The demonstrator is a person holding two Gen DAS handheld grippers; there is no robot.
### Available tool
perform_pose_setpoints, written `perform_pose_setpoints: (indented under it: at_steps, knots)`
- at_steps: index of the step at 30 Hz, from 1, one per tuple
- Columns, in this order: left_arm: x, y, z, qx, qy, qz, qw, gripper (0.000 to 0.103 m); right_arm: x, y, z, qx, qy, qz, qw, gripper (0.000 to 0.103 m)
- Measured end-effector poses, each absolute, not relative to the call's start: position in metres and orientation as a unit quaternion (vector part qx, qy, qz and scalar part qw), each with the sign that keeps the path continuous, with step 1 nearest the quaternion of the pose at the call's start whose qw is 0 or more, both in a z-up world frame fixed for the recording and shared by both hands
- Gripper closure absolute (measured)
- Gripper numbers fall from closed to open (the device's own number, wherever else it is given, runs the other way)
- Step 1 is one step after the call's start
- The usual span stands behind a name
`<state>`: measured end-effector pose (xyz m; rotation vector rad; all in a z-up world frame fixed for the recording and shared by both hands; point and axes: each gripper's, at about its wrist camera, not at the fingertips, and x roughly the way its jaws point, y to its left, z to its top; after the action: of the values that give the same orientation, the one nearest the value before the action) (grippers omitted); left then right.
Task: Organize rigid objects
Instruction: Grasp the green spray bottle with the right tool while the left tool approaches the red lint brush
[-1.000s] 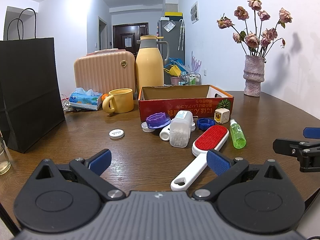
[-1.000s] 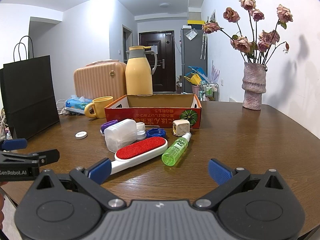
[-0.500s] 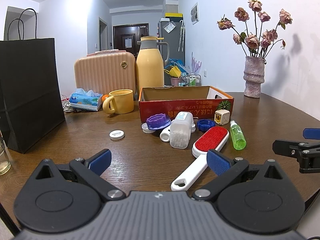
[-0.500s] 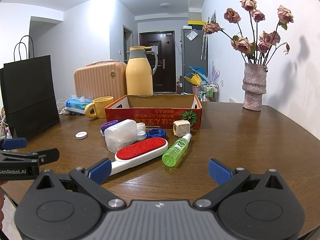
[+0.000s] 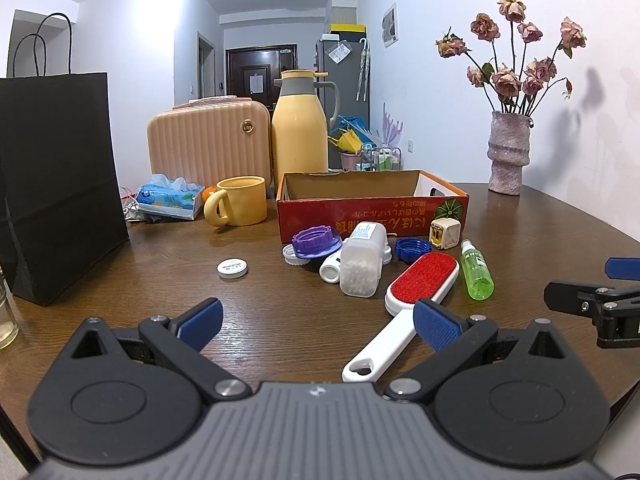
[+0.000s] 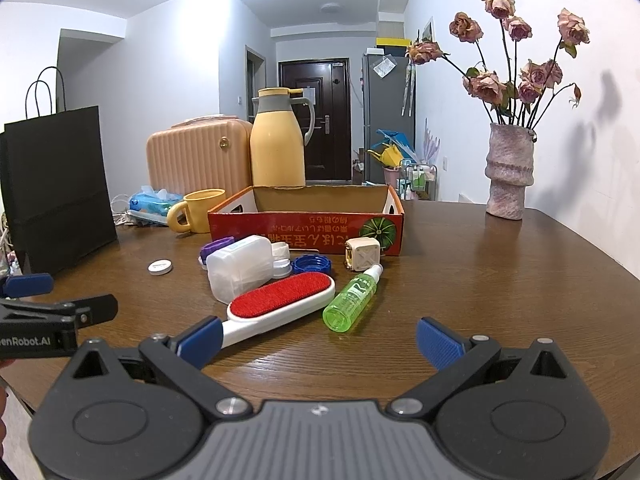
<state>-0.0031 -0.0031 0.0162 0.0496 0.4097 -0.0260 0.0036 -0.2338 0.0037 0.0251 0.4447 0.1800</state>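
Observation:
A red open cardboard box (image 5: 372, 216) (image 6: 306, 220) stands on the wooden table. In front of it lie a red-and-white lint brush (image 5: 416, 296) (image 6: 280, 300), a green spray bottle (image 5: 476, 276) (image 6: 352, 298), a clear cotton-swab box (image 5: 362, 266) (image 6: 240, 266), a purple lid (image 5: 316, 242), a blue cap (image 5: 412, 249) (image 6: 312, 266), a cream cube (image 5: 444, 233) (image 6: 362, 254) and a small white round tin (image 5: 232, 268) (image 6: 160, 267). My left gripper (image 5: 318, 320) is open and empty, just short of the brush handle. My right gripper (image 6: 320, 338) is open and empty, near the spray bottle.
A black paper bag (image 5: 56, 208) stands at the left. Behind are a yellow mug (image 5: 240, 200), tissue pack (image 5: 170, 198), peach case (image 5: 206, 144) and yellow thermos (image 5: 300, 128). A vase of dried roses (image 5: 508, 156) stands at the right rear.
Both grippers have barely shifted. Nothing on the table has moved.

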Motion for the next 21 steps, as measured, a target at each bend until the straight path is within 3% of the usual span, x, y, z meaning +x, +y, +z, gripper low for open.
perform_pose_setpoints:
  at_steps: [21]
  knots:
    - [0.053,0.000,-0.005,0.023,0.237,-0.019,0.971,0.000,0.060,-0.234,-0.011,-0.001,0.254,0.078,0.964,0.001]
